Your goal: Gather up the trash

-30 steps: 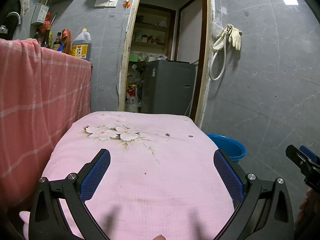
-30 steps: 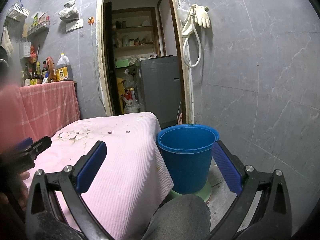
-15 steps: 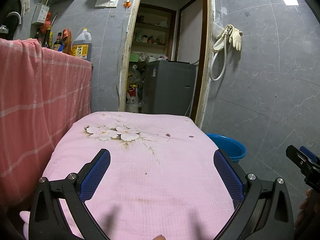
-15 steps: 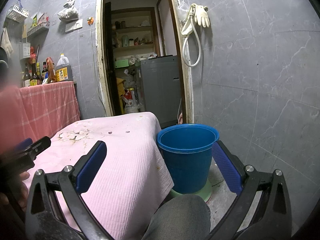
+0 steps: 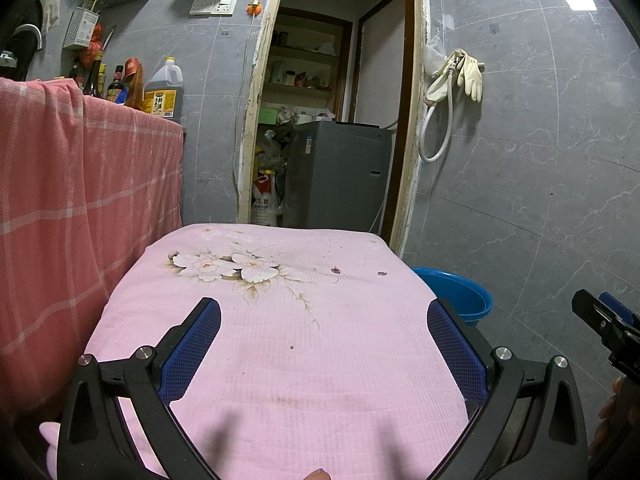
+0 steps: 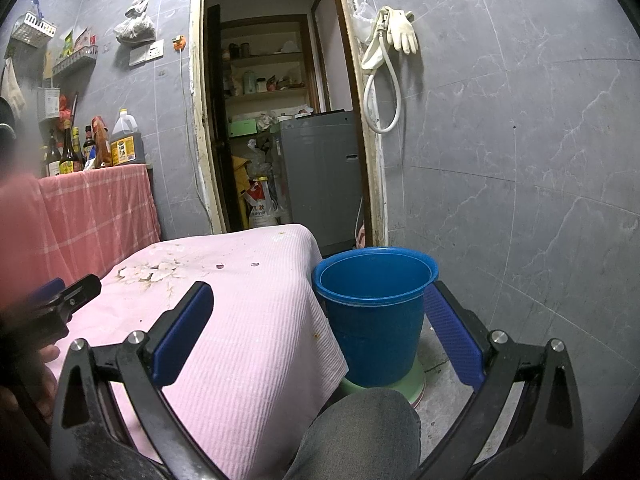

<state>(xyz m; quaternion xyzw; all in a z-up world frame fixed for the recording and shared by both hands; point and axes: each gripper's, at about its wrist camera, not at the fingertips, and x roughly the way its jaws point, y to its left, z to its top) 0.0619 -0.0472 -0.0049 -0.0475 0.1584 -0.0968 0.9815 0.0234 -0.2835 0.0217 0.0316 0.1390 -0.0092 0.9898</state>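
Observation:
A blue bucket (image 6: 374, 312) stands on the floor to the right of a table under a pink flowered cloth (image 5: 280, 320); its rim also shows in the left wrist view (image 5: 456, 288). Small dark scraps (image 5: 335, 269) lie on the far part of the cloth, also seen in the right wrist view (image 6: 219, 267). My left gripper (image 5: 324, 308) is open and empty, held over the near part of the cloth. My right gripper (image 6: 320, 296) is open and empty, held before the bucket and the table's right edge. The bucket's inside shows nothing I can make out.
A counter under a red checked cloth (image 5: 60, 200) stands at the left with bottles (image 5: 160, 92) on top. An open doorway (image 5: 332, 120) at the back shows a grey appliance and shelves. Gloves and a hose (image 5: 452, 80) hang on the grey tiled wall. My knee (image 6: 360, 432) is low in the right wrist view.

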